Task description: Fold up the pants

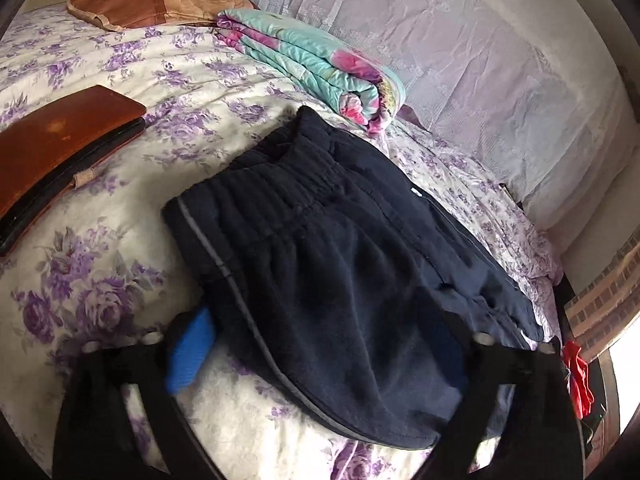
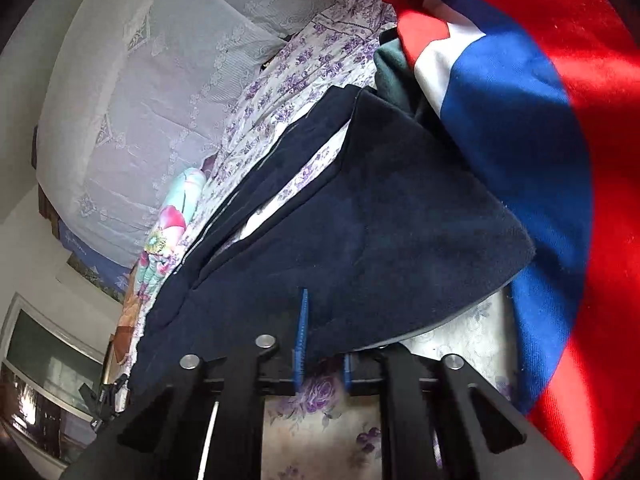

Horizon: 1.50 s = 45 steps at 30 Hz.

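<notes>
here both grippers, left gripper (image 1: 320, 360) and right gripper (image 2: 323, 344), pinch navy pants (image 1: 340, 248).

Soft daylight enters from a blown-out window (image 1: 624, 380) at the right edge. Fisheye bending curves both views, corners fall black, and the near blue pad (image 1: 190, 356) looks motion-blurred.

Floral bed (image 1: 100, 264) w/ lace headboard (image 1: 460, 60), window (image 2: 48, 360).

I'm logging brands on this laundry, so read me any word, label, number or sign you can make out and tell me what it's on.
No text is readable in either view.
Small white tag on the navy pants: too small to read.
Red, white and blue garment: colour blocks only, no lettering visible.
Folded floral blanket: pattern only.
</notes>
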Each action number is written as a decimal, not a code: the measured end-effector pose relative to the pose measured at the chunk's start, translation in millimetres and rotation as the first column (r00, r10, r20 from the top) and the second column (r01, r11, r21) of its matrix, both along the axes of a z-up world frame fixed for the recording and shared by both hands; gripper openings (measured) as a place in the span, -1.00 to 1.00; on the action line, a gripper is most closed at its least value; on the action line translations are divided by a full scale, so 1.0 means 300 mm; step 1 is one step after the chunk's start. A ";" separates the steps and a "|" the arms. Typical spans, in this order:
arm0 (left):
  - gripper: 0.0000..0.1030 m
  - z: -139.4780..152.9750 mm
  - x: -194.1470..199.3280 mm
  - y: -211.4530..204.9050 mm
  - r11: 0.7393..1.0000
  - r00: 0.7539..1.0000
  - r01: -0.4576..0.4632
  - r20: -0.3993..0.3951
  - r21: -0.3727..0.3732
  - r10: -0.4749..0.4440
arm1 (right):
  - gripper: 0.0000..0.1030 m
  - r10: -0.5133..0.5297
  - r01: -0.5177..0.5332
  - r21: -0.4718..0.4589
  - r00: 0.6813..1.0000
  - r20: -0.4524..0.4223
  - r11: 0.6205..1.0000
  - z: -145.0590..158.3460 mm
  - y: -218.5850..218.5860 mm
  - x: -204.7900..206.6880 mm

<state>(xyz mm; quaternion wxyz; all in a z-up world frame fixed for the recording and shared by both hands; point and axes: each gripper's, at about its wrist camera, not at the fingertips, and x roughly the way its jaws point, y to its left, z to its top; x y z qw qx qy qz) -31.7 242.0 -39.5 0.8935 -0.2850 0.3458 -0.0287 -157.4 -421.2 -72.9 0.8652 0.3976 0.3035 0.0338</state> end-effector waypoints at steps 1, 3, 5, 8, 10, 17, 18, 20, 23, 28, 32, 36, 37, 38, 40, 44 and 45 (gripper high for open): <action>-0.54 -0.003 0.001 0.029 0.999 1.000 0.017 -0.001 -0.045 -0.017 | -0.85 -0.003 0.004 -0.030 1.000 0.018 1.000 0.024 0.001 -0.021; -0.70 -0.008 -0.017 0.079 0.988 0.999 0.046 0.020 -0.144 -0.044 | -0.86 0.003 0.001 -0.072 0.999 0.048 0.997 0.069 0.002 -0.059; -0.72 0.030 -0.059 0.085 0.994 0.997 0.061 0.055 -0.090 -0.056 | -0.86 0.015 -0.010 -0.084 0.998 0.055 0.996 0.096 0.003 -0.079; -0.72 0.078 -0.111 0.096 0.992 0.992 0.094 0.095 -0.084 -0.086 | -0.86 0.041 -0.037 -0.123 0.999 0.033 0.992 0.108 0.008 -0.091; -0.68 0.059 -0.105 0.104 0.991 0.994 0.104 0.048 -0.085 -0.100 | -0.83 0.068 -0.073 -0.127 0.997 -0.044 0.989 0.062 0.004 -0.069; 0.12 0.031 -0.209 0.143 0.998 0.999 0.052 -0.001 0.021 -0.052 | -0.05 -0.034 0.023 -0.181 0.998 -0.058 0.983 0.091 -0.054 -0.211; 0.23 0.065 -0.242 0.139 0.997 0.999 0.010 0.037 0.082 -0.013 | -0.04 -0.078 0.066 -0.238 0.996 -0.041 0.969 0.126 -0.055 -0.234; 0.23 0.147 -0.272 0.093 0.981 0.994 0.007 0.108 0.195 -0.028 | -0.04 -0.126 0.119 -0.342 0.992 0.002 0.932 0.192 -0.029 -0.249; 0.62 0.226 -0.238 -0.024 0.967 0.977 0.077 0.174 0.243 -0.122 | 0.11 -0.017 0.044 -0.433 0.998 0.066 0.900 0.263 0.092 -0.175; 0.79 0.210 -0.053 -0.285 0.904 0.952 0.214 0.127 0.369 -0.278 | 0.42 0.261 -0.200 -0.553 0.965 0.033 0.809 0.242 0.372 0.042; 0.79 0.067 0.089 -0.340 0.897 0.971 0.235 -0.043 0.375 -0.237 | 0.58 0.351 -0.321 -0.629 0.933 -0.081 0.708 0.158 0.519 0.179; 0.90 0.021 0.092 -0.334 0.897 0.971 0.235 -0.049 0.374 -0.234 | 0.70 0.358 -0.430 -0.554 0.903 -0.239 0.713 0.055 0.556 0.263; 0.90 0.015 0.089 -0.338 0.894 0.971 0.235 -0.054 0.383 -0.232 | 0.78 0.365 -0.419 -0.546 0.907 -0.211 0.726 0.069 0.555 0.251; 0.90 0.016 0.086 -0.341 0.890 0.971 0.236 -0.062 0.389 -0.230 | 0.83 0.358 -0.410 -0.545 0.911 -0.205 0.732 0.074 0.550 0.243; 0.90 0.044 0.074 -0.341 0.904 0.972 0.227 -0.031 0.363 -0.231 | 0.83 0.347 -0.398 -0.544 0.916 -0.200 0.739 0.088 0.544 0.240; 0.90 0.143 0.099 -0.363 0.923 0.967 0.224 0.049 0.312 -0.251 | 0.83 0.380 -0.355 -0.591 0.921 -0.087 0.725 0.210 0.607 0.287; 0.90 0.158 0.122 -0.381 0.917 0.965 0.229 0.050 0.327 -0.259 | 0.84 0.388 -0.352 -0.604 0.919 -0.075 0.715 0.234 0.630 0.314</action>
